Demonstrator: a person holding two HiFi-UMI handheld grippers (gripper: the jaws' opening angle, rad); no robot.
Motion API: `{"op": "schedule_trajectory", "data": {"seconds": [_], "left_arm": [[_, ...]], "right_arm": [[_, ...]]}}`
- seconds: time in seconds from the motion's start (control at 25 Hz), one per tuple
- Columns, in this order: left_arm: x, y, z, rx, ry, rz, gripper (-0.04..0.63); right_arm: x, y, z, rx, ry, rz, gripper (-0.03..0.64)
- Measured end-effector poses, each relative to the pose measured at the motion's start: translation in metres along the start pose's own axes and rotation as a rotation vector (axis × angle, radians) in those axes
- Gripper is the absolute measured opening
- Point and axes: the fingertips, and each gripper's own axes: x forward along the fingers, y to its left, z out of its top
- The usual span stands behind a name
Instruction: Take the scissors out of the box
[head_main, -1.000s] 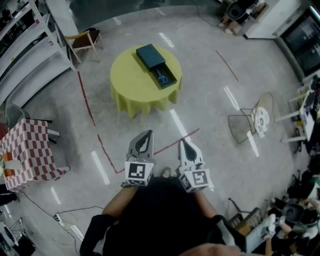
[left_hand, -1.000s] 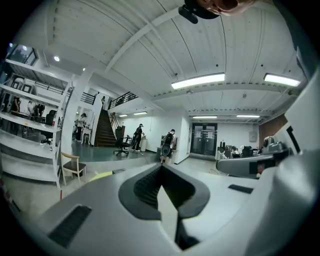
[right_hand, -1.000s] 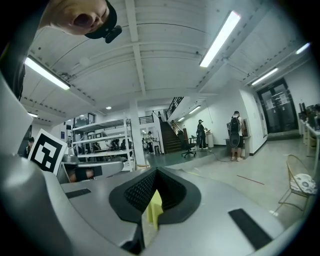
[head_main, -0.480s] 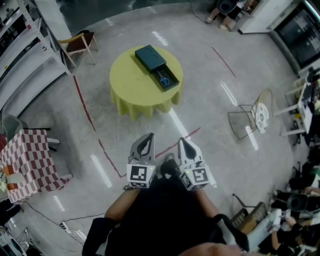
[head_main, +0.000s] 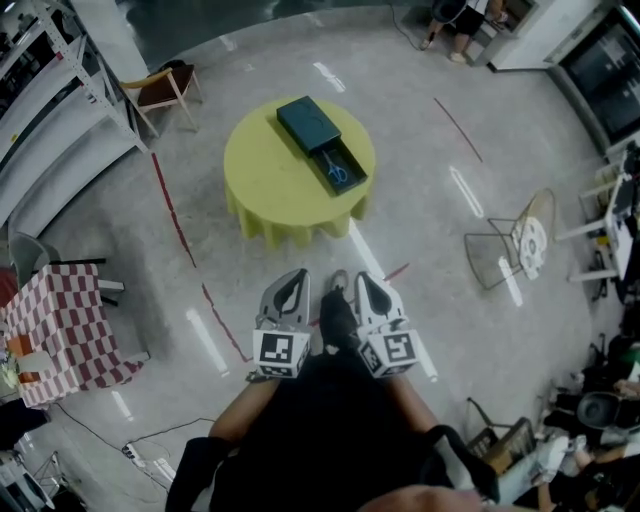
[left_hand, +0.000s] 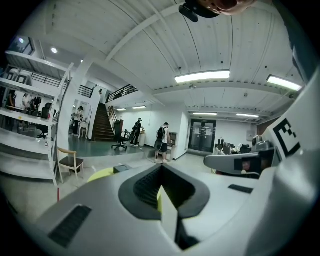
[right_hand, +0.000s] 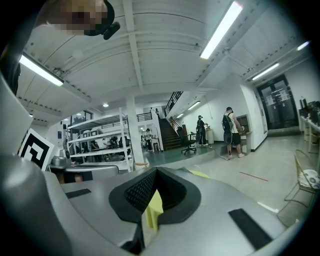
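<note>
One wooden chair (head_main: 160, 88) stands near table (head_main: 270, 185) and box (head_main: 308, 122).

head view looks down, gripper views forward (sharing the table (head_main: 270, 190))

The table (head_main: 268, 190) is placed in the upper centre of the head view, and the box (head_main: 305, 118) is laid on its upper right part, with the tray (head_main: 352, 160) drawn out toward the lower right and the scissors (head_main: 338, 173) lying in that tray. A chair (head_main: 160, 88) is set to the upper left of the table, shelving (head_main: 50, 100) is ranged along the left edge, a second table (head_main: 55, 330) is found at the lower left, and another chair (head_main: 505, 245) at the right. The left gripper (head_main: 292, 280) and the right gripper (head_main: 366, 284) are seen side by side at the lower centre, below the table and well apart from it
</note>
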Motion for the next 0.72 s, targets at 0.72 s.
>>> {"op": "schedule_trajectory", "data": {"seconds": [0.72], "left_arm": [[0.181,0.030,0.033,0.018,0.063,0.097,-0.003]], "right_arm": [[0.141,-0.125,0.032,-0.004,0.090,0.083,-0.003]]}}
